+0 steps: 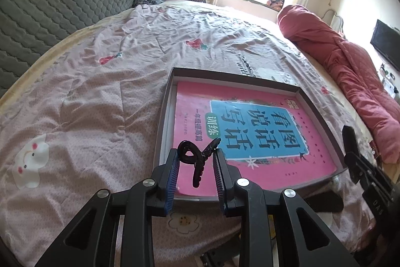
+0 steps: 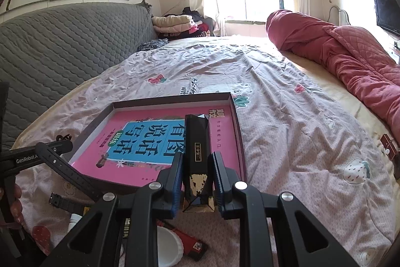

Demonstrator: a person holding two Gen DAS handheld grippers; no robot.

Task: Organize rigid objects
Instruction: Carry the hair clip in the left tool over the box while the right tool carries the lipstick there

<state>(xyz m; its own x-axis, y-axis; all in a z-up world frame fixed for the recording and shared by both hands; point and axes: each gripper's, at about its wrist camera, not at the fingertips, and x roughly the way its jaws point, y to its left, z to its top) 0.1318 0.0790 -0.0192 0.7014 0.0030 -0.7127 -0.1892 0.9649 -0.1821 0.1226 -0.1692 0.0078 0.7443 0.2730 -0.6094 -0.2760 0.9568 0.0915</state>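
Landmark: shallow tray on the bed quilt, a pink book filling its floor.
Left gripper: clamped on a black hair claw, over the tray's near left corner.
Right gripper: clamped on a long black box, above the tray's near right part.
Nearby: red quilted blanket well right of the tray; white lid and red-black lighter just before it.

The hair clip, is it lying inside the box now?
No, the hair clip is held between the left gripper's fingers above the box.
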